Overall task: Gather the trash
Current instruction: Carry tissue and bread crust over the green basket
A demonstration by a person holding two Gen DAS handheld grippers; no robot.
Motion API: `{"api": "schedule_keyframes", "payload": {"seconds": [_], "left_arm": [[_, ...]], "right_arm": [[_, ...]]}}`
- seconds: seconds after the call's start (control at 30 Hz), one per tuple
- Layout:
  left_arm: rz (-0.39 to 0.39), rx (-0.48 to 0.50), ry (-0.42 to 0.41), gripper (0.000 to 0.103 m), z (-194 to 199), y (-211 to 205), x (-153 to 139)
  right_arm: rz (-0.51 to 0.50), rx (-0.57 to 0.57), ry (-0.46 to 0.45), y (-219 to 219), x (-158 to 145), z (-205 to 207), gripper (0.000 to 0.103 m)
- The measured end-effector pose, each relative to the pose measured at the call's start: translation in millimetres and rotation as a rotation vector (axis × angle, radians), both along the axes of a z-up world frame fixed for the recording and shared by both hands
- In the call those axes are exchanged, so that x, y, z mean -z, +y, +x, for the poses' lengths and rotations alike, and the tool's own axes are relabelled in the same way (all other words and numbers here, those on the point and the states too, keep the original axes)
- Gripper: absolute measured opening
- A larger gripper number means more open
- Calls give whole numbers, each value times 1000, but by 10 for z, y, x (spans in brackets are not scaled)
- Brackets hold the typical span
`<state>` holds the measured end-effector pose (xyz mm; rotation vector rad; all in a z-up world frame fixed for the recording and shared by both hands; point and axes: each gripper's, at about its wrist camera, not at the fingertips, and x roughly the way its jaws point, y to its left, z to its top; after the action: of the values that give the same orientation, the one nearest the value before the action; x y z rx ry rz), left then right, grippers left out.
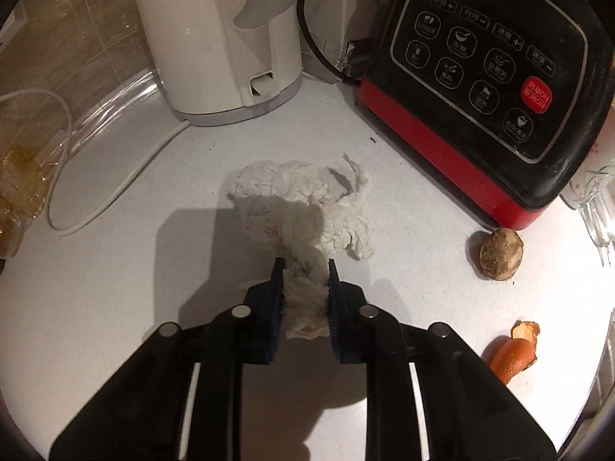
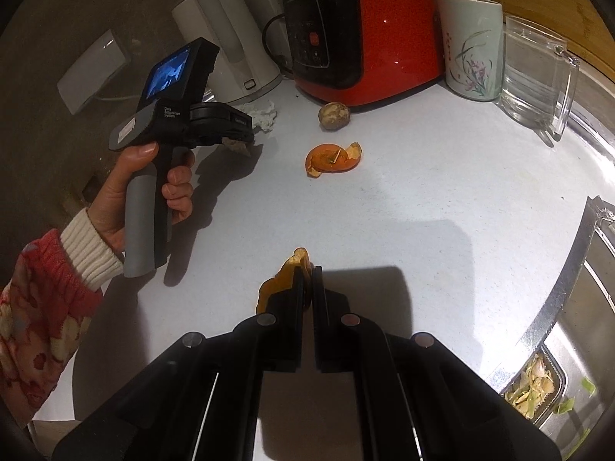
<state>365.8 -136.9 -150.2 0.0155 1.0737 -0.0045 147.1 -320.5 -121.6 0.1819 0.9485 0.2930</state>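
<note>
Left wrist view, item one: crumpled tissue [image 1: 307, 207], white, lying on the white counter [image 1: 115, 288] in front of the kettle. Its near end is pinched between the closed-in jaws of the left gripper [image 1: 303, 269]; most of the wad trails loose beyond the fingertips.

Item two: orange peel strip [image 2: 282, 280], clamped in the right gripper [image 2: 307, 269], whose jaws stand almost fully together; the peel sticks out to the left of them, above the counter.

Trash not yet taken, count:
- orange peel on the counter [image 2: 332, 159]: one, curled, near mid-counter.
- round brown husk [image 2: 333, 115]: one, just before the red appliance.

Fixtures, count:
- white kettle [image 1: 219, 38]: one, with cord.
- red and black appliance [image 1: 480, 88]: one.
- flowered mug [image 2: 474, 46]: one.
- clear glass jug [image 2: 534, 77]: one, beside the mug.
- sink strainer with green scraps [image 2: 532, 388]: one, at lower right.

Risks, judged:
- Tissue is gripped only at one thin end; on lifting it may tear or slip, since the bulk hangs free.
- Trailing wad could drag against the kettle cord [image 1: 96, 207].
- Peel is held by an edge and is slick; it may swing out and drop.
- Husk is round and could roll under a poorly centred pinch.
</note>
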Motion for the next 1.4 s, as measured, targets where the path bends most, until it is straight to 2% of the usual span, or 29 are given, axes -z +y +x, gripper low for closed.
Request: {"api": "schedule_keyframes", "payload": {"seconds": [0.13,0.37,0.53,0.63,0.73,0.97,1.07,1.17,1.33,1.37,1.4], "left_arm": [[-20,-7,-11,18,-228,110,-77],[-14,33,-34,18,-1042,307,-374],[-7,78,-44,18,-1906,429,-603],[-17,122,-36,18,-2475,483,-702],[9,185,-32,18,-3029,510,-735],[-17,296,40,19,-4291,717,-593],[14,340,57,19,-4696,809,-440],[11,370,88,19,-4997,889,-252],[17,400,125,20,-5216,902,8],[12,405,140,21,-5238,903,45],[10,416,156,29,-5256,899,79]], "right_arm": [[2,-3,-11,60,-43,-51,5],[-30,-29,-51,287,-233,-359,5],[-63,-38,-79,534,-394,-866,5],[-75,-13,-85,675,-468,-1290,5],[-89,18,-89,824,-522,-1786,5],[-79,113,-42,1129,-436,-2903,5],[-82,142,-20,1256,-347,-3279,5],[-81,168,-1,1344,-249,-3554,5],[-92,191,12,1419,-174,-3820,5],[-93,195,11,1425,-173,-3848,5],[-95,200,11,1429,-171,-3872,5]]}}
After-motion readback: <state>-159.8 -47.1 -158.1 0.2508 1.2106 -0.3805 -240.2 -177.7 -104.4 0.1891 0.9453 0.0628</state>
